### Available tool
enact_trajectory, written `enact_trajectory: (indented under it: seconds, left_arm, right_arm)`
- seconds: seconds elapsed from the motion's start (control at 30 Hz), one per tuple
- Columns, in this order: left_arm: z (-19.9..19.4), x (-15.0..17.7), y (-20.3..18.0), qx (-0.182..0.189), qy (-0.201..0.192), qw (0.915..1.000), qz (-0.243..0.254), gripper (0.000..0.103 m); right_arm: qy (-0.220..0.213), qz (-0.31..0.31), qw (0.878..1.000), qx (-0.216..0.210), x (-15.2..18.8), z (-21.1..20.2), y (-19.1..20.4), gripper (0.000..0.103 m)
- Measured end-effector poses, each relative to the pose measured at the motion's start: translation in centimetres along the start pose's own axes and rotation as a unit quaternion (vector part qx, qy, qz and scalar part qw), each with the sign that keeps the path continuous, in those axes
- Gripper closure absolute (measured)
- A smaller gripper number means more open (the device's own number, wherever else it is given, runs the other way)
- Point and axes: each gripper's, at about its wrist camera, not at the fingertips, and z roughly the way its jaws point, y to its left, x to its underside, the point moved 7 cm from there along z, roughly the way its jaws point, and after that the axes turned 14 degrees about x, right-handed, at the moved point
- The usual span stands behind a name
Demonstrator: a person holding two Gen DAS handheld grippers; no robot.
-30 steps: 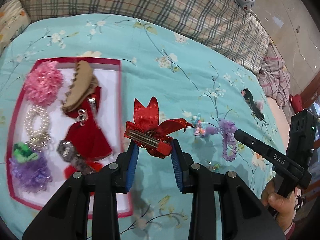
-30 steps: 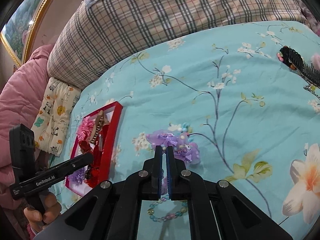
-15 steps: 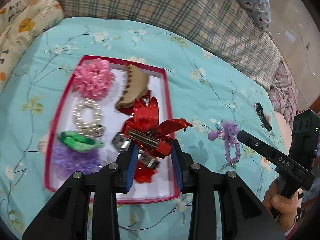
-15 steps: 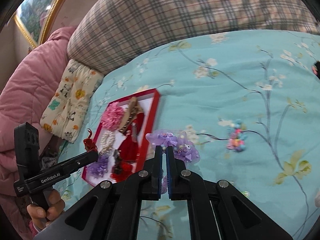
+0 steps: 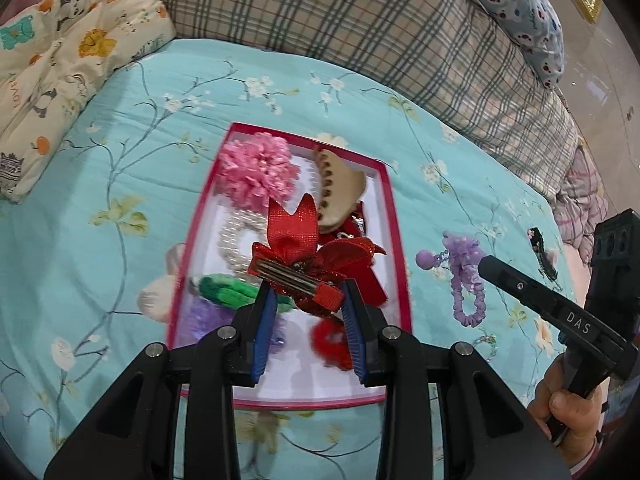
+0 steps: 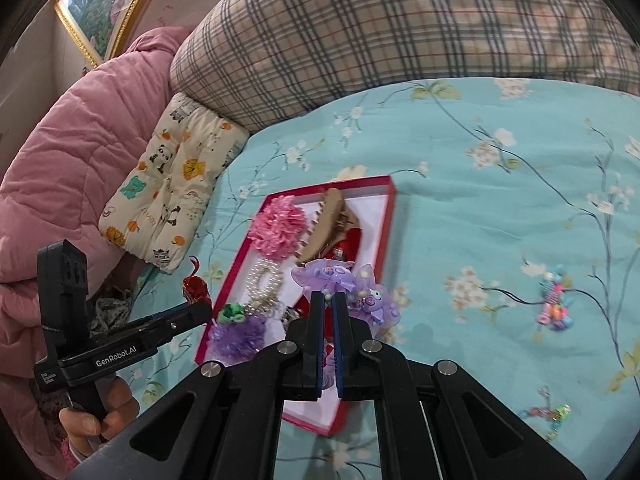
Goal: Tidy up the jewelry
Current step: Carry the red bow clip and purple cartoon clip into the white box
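Left wrist view: left gripper clenched on a red bow hair clip, glittery ribbon tails fanned up and right, metal bar across the pads. Directly beneath and beyond the fingers, held above a red-rimmed tray with white floor. Inside, beyond the tips: pink scrunchie, beige claw clip, pearl ring; just left of the left finger, green scrunchie. Well right of the claw, purple bead scrunchie on the teal bedspread, beside the right gripper.

Right wrist view: right gripper pinched on a purple elephant hair tie, over the tray's near half. Only here: multicoloured bead charm far right of the claw, pink quilt far left.
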Motion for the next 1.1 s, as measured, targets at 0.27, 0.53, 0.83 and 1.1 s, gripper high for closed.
enact_trajectory:
  seconds: [0.27, 0.53, 0.83, 1.1]
  left_arm:
    - [0.3, -0.8, 2.7, -0.017, 0.006, 0.9998, -0.004, 0.073]
    - [2.4, -2.0, 4.5, -0.023, 0.019, 0.9995, -0.004, 0.073]
    - [5.8, -1.6, 6.7, -0.037, 0.057, 0.9976, -0.014, 0.073]
    - [6.9, -1.1, 7.3, -0.042, 0.069, 0.9965, -0.019, 0.073]
  right_arm:
    - [0.008, -0.006, 1.000, -0.009, -0.6, 2.3, 2.3, 0.100]
    - [0.025, -0.013, 1.000, -0.004, -0.8, 5.5, 3.0, 0.100]
    - [0.052, -0.031, 0.998, 0.004, -0.1, 8.6, 2.8, 0.100]
    - [0.060, -0.034, 0.998, 0.005, 0.3, 9.7, 2.8, 0.100]
